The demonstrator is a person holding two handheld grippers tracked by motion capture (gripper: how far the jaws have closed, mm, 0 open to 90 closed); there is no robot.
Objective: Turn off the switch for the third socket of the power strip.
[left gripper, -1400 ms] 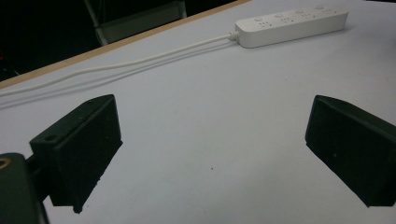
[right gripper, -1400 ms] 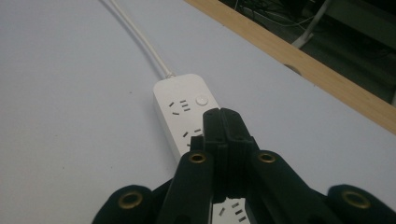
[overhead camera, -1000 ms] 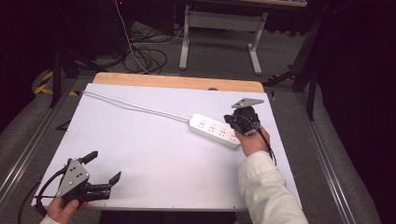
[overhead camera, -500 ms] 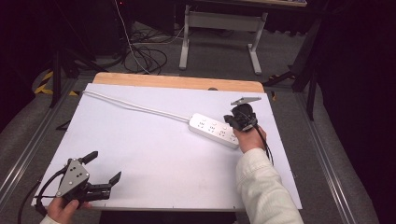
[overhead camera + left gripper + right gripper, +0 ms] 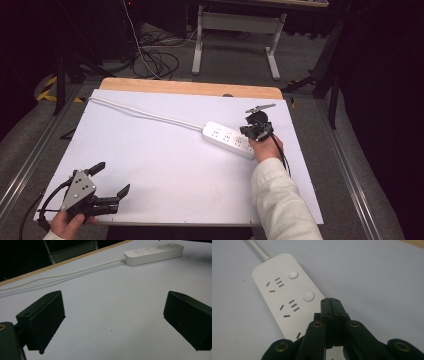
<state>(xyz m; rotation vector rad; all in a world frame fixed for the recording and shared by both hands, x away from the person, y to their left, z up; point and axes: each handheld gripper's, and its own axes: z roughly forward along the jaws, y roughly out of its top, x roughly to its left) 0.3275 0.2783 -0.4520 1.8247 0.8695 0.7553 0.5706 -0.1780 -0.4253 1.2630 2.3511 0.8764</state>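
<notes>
Looks like the button-pressing stage on the power strip point(image 5: 231, 140), sitting right of centre in the high view on the white table point(image 5: 165, 165), cord point(image 5: 150, 116) trailing off toward the upper left. Right gripper point(image 5: 256, 131) parked over the strip's near end, jaws pressed together with nothing between, tips hovering just beside the middle round switch point(image 5: 308, 296) in the right gripper view. Can't tell whether actually touching the strip or just above it. Left gripper point(image 5: 109, 181) down in the lower left corner, jaws spread wide, holding nothing, well apart from the strip point(image 5: 153, 253).

Next move, best guess: nudge the closed tips over onto a switch and push straight down. Small target, so careful aim needed, otherwise likely to slide off onto the socket holes.
</notes>
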